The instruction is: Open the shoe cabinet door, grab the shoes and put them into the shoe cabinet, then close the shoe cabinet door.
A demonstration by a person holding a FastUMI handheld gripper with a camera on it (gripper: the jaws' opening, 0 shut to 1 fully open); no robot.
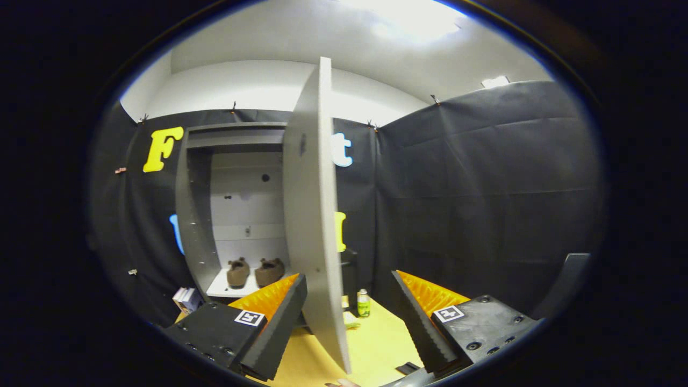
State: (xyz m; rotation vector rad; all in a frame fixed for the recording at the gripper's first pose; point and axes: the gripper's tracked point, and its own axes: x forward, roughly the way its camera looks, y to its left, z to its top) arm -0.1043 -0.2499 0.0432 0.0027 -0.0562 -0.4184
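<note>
The open cabinet door [314,215] stood edge-on between the spread, empty fingers of the gripper [349,322], while 2 brown shoes [255,271] sat inside the shoe cabinet [196,215], beyond the fingers.

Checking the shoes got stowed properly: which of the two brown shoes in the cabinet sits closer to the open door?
The right brown shoe, beside the open grey cabinet door; the left brown shoe sits farther in. The open gripper straddles the door's edge.
</note>
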